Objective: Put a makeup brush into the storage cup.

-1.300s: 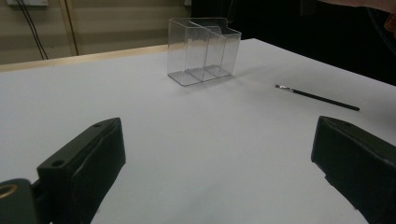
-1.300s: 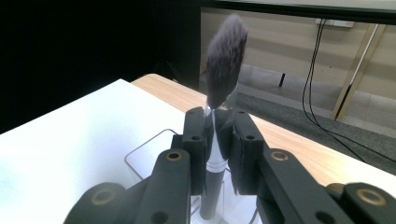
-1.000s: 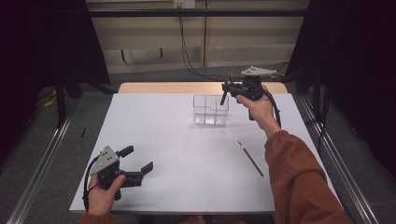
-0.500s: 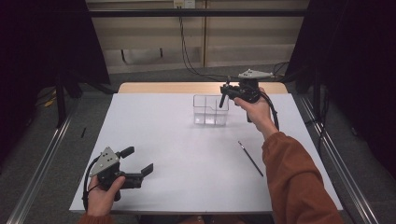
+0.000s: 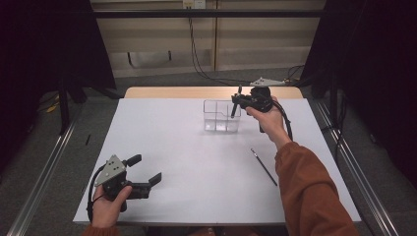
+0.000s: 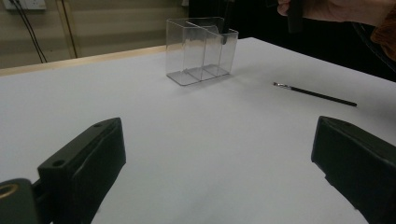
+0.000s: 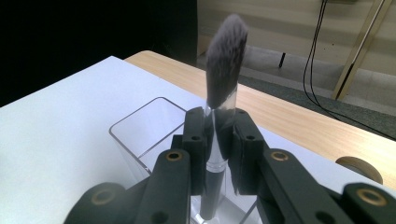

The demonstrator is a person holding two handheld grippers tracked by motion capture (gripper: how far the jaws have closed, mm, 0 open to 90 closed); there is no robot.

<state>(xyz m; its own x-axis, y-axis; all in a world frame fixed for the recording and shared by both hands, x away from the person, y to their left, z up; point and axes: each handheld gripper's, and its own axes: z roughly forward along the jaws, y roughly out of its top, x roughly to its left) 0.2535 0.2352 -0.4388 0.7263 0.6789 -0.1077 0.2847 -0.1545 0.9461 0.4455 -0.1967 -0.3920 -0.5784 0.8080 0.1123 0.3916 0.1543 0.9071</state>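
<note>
Left claw point(image 6: 219, 163) jaws wide apart over white table point(image 6: 196, 121); clear organizer point(image 6: 201, 50) ahead, thin brush point(image 6: 315, 94) lying right.

The makeup brush point(image 7: 215, 140) handle's lower end is cut off below.

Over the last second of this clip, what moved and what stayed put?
The right gripper, shut on the makeup brush with its bristles up, drifted slightly left and a little down over the right end of the clear organizer; the handle end now dips into it. The grip is unchanged. The left gripper stayed open and in place, and the thin brush lay untouched on the table.
</note>
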